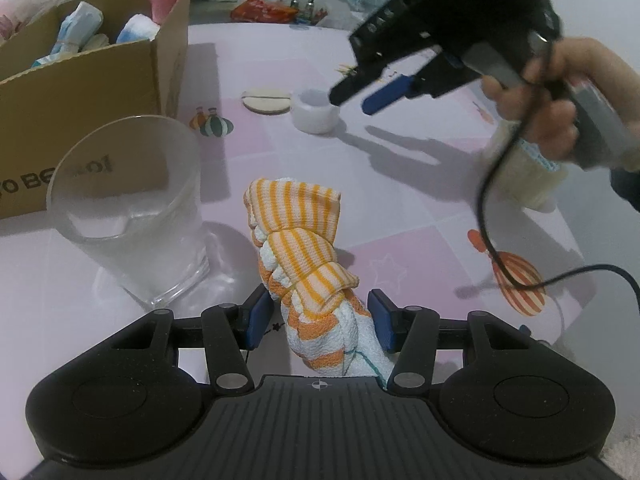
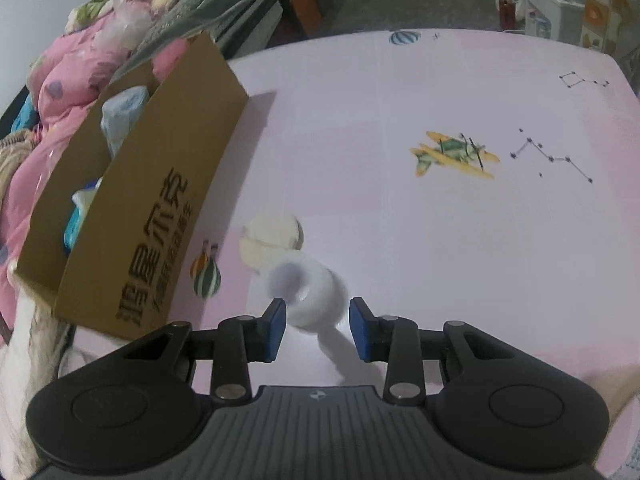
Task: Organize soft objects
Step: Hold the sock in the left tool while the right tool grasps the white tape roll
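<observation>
On the pink printed table (image 1: 400,60), seen from the left wrist: left gripper (image 1: 320,316) clamped on a rolled orange-and-white striped towel (image 1: 300,256), blue pads pressing both sides of its lower end, roll standing up and away from the camera, bound with a thin band. Frosted glass tumbler (image 1: 128,216) just left of the roll, upright, not touching it. Cardboard box (image 1: 96,76) at far left, open top, holding several rolled blue-and-white cloths.

Same view catches the right gripper (image 1: 356,100) from outside: held in a hand (image 1: 560,92) at upper right, black cable trailing down, fingertips directly above a small white ring-shaped holder (image 1: 314,114). Round beige pad (image 1: 266,100) lies just left of the holder. Cream-filled bottle (image 1: 524,172) partly behind the hand.

Right wrist view alone shows the jaw spacing: right gripper (image 2: 318,328) half-narrowed, white holder (image 2: 308,292) between and just beyond the pads, blurred; contact with the pads cannot be told, a gap shows on the right side. Box (image 2: 160,208) printed lettering readable here only; pink bedding (image 2: 60,80) heaped behind it. Aeroplane print (image 2: 452,154) on the table's far part. Striped towel not in this view.
</observation>
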`<state>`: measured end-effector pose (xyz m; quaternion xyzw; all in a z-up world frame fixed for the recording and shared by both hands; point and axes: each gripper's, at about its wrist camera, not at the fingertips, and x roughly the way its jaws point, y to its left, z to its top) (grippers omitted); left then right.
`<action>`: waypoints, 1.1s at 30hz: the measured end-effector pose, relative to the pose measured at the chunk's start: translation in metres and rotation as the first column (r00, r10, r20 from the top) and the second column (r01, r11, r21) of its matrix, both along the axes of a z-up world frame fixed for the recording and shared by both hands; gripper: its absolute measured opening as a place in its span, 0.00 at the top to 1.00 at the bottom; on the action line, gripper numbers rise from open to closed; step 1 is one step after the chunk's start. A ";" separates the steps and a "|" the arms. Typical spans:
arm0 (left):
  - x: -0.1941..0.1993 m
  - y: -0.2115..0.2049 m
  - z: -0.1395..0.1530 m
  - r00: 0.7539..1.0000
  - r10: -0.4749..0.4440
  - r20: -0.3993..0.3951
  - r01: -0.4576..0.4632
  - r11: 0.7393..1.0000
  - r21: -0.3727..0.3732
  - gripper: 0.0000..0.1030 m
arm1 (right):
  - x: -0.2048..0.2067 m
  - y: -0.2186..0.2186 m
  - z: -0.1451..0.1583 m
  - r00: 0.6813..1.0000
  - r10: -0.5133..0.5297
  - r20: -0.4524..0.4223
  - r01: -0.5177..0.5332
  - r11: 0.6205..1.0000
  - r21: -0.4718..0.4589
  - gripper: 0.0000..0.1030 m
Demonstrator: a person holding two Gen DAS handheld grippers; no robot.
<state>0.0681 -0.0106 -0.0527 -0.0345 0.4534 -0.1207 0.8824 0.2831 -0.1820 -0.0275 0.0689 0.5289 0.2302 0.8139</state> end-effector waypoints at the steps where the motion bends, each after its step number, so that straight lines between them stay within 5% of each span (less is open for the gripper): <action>1: 0.000 0.000 0.000 1.000 0.001 0.000 -0.001 1.000 0.000 0.50 | -0.003 -0.001 0.002 1.000 0.001 0.008 -0.001 1.000 0.002 0.55; 8: 0.001 0.002 -0.001 1.000 0.010 -0.001 -0.010 1.000 0.001 0.49 | -0.001 0.011 0.018 0.992 0.042 0.117 -0.038 0.999 -0.035 0.35; 17: 0.003 0.003 0.004 1.000 0.004 -0.007 -0.004 1.000 0.009 0.46 | 0.009 0.049 -0.014 0.987 0.143 0.074 -0.133 0.983 -0.127 0.35; 25: 0.013 0.005 0.004 1.000 0.020 -0.010 -0.020 1.000 0.013 0.43 | 0.000 0.043 -0.012 0.980 0.176 0.093 -0.163 0.978 -0.132 0.43; 33: 0.016 0.002 0.001 0.999 0.042 0.003 -0.042 0.998 0.050 0.55 | -0.009 0.034 -0.012 0.980 0.169 0.104 -0.157 0.981 -0.114 0.44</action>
